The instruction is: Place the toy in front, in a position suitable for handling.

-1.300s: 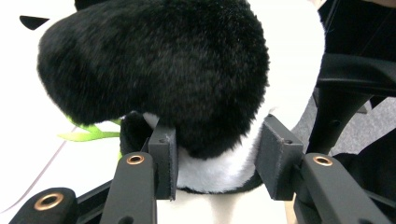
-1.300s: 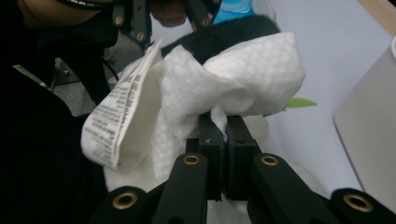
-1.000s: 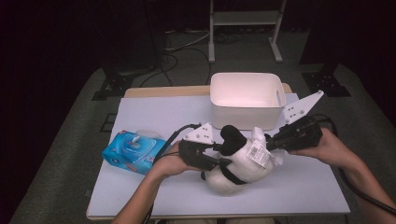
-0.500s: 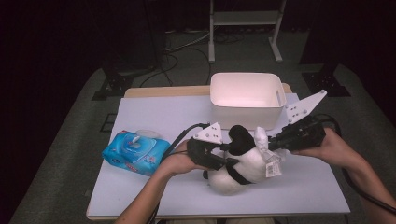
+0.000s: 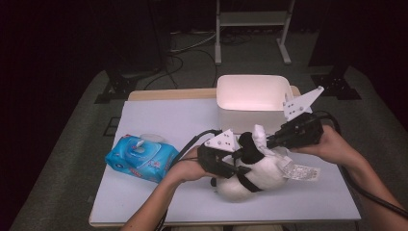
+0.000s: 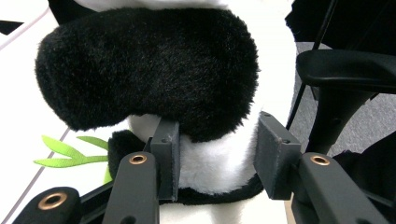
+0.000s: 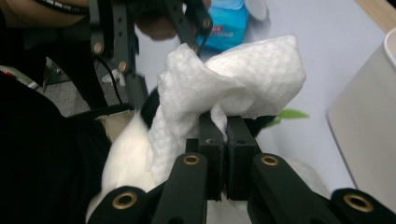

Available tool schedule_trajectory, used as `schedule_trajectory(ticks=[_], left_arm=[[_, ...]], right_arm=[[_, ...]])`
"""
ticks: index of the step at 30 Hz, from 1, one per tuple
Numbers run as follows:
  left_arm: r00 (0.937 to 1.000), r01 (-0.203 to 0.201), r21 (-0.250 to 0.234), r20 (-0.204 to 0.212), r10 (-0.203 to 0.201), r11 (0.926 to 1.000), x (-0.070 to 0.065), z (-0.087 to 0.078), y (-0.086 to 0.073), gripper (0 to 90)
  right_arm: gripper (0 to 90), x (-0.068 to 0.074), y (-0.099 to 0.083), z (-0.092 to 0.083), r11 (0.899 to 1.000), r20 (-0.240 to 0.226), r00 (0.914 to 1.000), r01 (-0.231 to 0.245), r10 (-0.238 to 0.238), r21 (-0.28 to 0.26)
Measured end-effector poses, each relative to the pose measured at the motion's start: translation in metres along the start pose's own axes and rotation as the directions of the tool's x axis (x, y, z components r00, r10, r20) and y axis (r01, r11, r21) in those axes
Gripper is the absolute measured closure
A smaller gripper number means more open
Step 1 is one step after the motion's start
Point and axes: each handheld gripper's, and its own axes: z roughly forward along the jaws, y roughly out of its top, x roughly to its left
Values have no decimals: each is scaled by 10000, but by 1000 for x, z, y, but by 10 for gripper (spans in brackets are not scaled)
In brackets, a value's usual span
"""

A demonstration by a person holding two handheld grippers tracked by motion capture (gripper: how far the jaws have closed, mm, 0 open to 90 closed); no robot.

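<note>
A black-and-white panda plush [image 5: 262, 175] lies on the table's front middle. My left gripper [image 5: 239, 161] comes in from the left and is shut on it. In the left gripper view, both pads press white fur [image 6: 217, 158] under a black limb [image 6: 149, 65]. My right gripper [image 5: 269, 141] reaches in from the right, shut on a crumpled white wipe [image 5: 260, 134]. The wipe rests against the top of the plush. In the right gripper view the wipe [image 7: 224, 88] bunches above my closed right gripper [image 7: 226, 135].
A blue pack of wet wipes [image 5: 142, 156] with an open lid lies at the left. A white tub [image 5: 250, 98] stands behind the plush, near my right hand. A paper tag [image 5: 300, 171] trails from the plush's right side. The table's front edge is close.
The plush and the left gripper have edged slightly to the right. The wipe has shifted a little on the plush. Both grips are unchanged.
</note>
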Motion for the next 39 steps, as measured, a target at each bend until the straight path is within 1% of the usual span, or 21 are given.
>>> schedule_trajectory(ticks=[2, 5, 7, 8, 10, 11, 15, 16, 18, 20, 21, 22, 23, 25, 28, 30, 32, 33, 35, 37, 39], left_arm=[[10000, 15, -7, -19, -15, 10000, 0, 0, 0, 564], [9991, 307, -75, -279, -309, 9995, 2, -1, -2, 562], [9975, 564, -187, -404, -571, 9982, 4, 0, -3, 563], [9970, 618, -228, -444, -628, 9978, 5, 0, -4, 563], [9959, 775, -306, -447, -788, 9965, 6, 1, -4, 564], [9960, 769, -317, -436, -783, 9965, 6, 2, -4, 564], [9970, 604, -195, -478, -613, 9980, 5, 7, 0, 564], [9968, 626, -197, -495, -635, 9978, 5, 8, 1, 564], [9972, 578, -169, -458, -585, 9982, 5, 11, 3, 563], [9977, 512, -61, -449, -514, 9987, 5, 14, 5, 558], [9977, 505, -39, -458, -506, 9987, 5, 15, 5, 552], [9979, 481, 14, -436, -480, 9988, 5, 16, 5, 542], [9981, 463, 37, -414, -461, 9989, 5, 17, 5, 527], [9987, 401, 92, -314, -398, 9992, 4, 18, 6, 496], [9990, 348, 153, -270, -344, 9993, 4, 18, 6, 444], [9992, 294, 209, -283, -288, 9994, 4, 18, 5, 428], [9991, 342, 258, -265, -336, 9991, 3, 17, 4, 390], [9992, 328, 340, -231, -320, 9989, 4, 17, 2, 374], [9993, 317, 364, -209, -309, 9988, 4, 17, -1, 365], [9993, 334, 418, -196, -326, 9986, 5, 15, -4, 348], [9988, 454, 524, -198, -444, 9976, 6, 14, -8, 318]], right_arm=[[865, -3, 4, 1, 10000, 35, 10000, -17, 18, -98], [865, -3, 7, 3, 9999, 240, 9997, 89, -90, 47], [866, -3, 5, 1, 10000, 315, 9995, 11, -13, 68], [866, -4, 2, -1, 9999, 227, 9997, -76, 74, 99], [866, -3, -5, -4, 9997, 225, 9997, -98, 93, 238], [866, -1, -9, -6, 9991, 204, 9995, -240, 233, 335], [865, 7, -19, -16, 9976, 167, 9996, -222, 211, 663], [865, 8, -20, -17, 9971, 192, 9996, -237, 224, 730], [865, 12, -24, -21, 9966, 296, 9994, -176, 152, 809], [864, 16, -25, -19, 9948, 490, 9988, -42, -8, 1022], [865, 17, -26, -18, 9940, 596, 9982, -84, 19, 1094], [865, 17, -28, -18, 9931, 645, 9979, -55, -21, 1173], [865, 15, -30, -17, 9927, 649, 9979, -154, 76, 1198], [865, 12, -35, -15, 9919, 522, 9984, -278, 215, 1238], [865, 10, -42, -14, 9932, 427, 9983, -433, 389, 1085], [865, 9, -46, -14, 9938, 483, 9979, -479, 432, 1006], [865, 6, -53, -15, 9935, 454, 9968, -691, 652, 908], [865, 4, -57, -15, 9934, 503, 9966, -702, 658, 904], [865, 2, -64, -16, 9931, 582, 9951, -851, 805, 811], [865, 0, -71, -16, 9923, 446, 9940, -1031, 1002, 689], [864, 0, -77, -17, 9931, 512, 9945, -952, 919, 680]])
